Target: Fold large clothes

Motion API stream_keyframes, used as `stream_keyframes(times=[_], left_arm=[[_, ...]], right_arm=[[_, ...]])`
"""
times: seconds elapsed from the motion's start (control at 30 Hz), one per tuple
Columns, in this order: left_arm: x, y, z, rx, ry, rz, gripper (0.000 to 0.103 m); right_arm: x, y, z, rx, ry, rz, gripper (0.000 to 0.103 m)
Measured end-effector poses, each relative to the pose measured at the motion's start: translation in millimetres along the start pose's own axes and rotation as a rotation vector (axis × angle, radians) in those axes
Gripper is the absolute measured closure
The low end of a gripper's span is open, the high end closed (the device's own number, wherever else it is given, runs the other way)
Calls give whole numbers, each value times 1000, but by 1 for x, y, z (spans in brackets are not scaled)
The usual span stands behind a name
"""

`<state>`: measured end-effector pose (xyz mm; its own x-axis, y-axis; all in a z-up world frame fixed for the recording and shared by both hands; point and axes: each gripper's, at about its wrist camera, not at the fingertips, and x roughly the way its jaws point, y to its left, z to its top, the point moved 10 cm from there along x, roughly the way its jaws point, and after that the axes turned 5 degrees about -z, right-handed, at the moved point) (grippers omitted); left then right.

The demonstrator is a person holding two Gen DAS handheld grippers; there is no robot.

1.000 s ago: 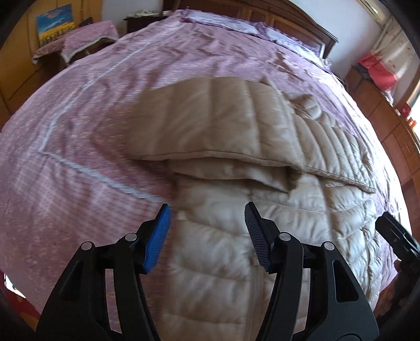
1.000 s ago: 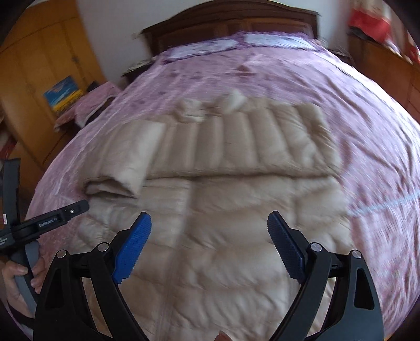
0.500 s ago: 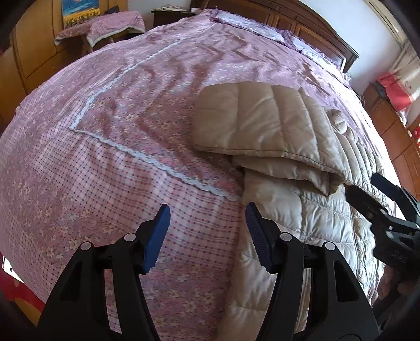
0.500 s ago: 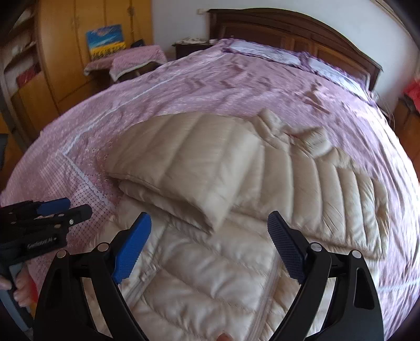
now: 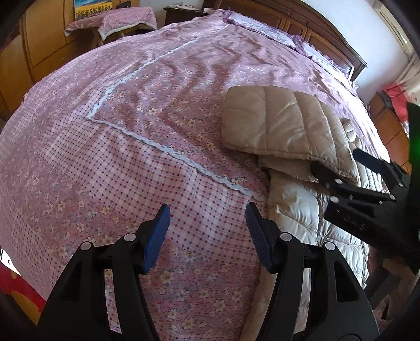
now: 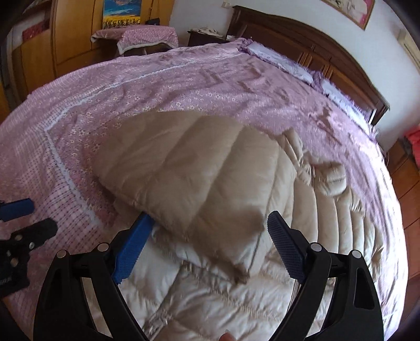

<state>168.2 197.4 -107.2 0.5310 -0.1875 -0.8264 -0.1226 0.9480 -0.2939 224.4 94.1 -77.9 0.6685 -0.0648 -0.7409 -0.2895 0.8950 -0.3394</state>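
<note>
A beige quilted down jacket [image 6: 199,168] lies on the purple flowered bedspread [image 5: 110,162], with one side folded over as a thick flap [image 5: 278,123]. My right gripper [image 6: 207,236] stands open, low over the flap's near corner. The corner lies between its fingers, and the left blue pad [image 6: 131,249] reaches the flap's edge. This gripper also shows in the left wrist view as the right gripper [image 5: 341,164], beside the fold. My left gripper [image 5: 207,230] is open over bare bedspread, left of the jacket's edge, and holds nothing. The right wrist view shows it at the left edge as the left gripper [image 6: 31,217].
A dark wooden headboard [image 6: 315,44] and pillows [image 6: 278,59] lie at the far end of the bed. A small table under a purple cloth [image 5: 118,21] and wooden wardrobes [image 6: 71,34] stand to the left. Wooden drawers [image 5: 388,126] line the right side. A fingertip [image 6: 226,337] shows at the bottom.
Both grippers swung left along the bed. The left one went from above the jacket to the bedspread beside it. The right one rolled and came from the jacket's middle to the folded flap.
</note>
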Motion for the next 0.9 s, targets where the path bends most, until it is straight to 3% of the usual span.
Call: stream_keyframes(times=[0.03, 0.07, 0.3, 0.4, 0.7, 0.9], left_arm=[[0, 1, 0, -2, -1, -1, 43], [0, 1, 0, -4, -1, -3, 43], [0, 2, -2, -12, 1, -8, 43], [0, 0, -3, -10, -1, -12, 43], [-2, -16, 1, 19, -9, -30, 43], [-2, -31, 4, 40, -16, -43, 43]], right_arm=[[2, 1, 2, -12, 0, -6, 16], [4, 3, 3, -24, -1, -12, 23], [11, 0, 2, -6, 13, -4, 78], [2, -6, 5, 25, -7, 16, 89], [-41, -71, 16, 268, -79, 91, 94], [-54, -125, -8, 437, -70, 119, 94]])
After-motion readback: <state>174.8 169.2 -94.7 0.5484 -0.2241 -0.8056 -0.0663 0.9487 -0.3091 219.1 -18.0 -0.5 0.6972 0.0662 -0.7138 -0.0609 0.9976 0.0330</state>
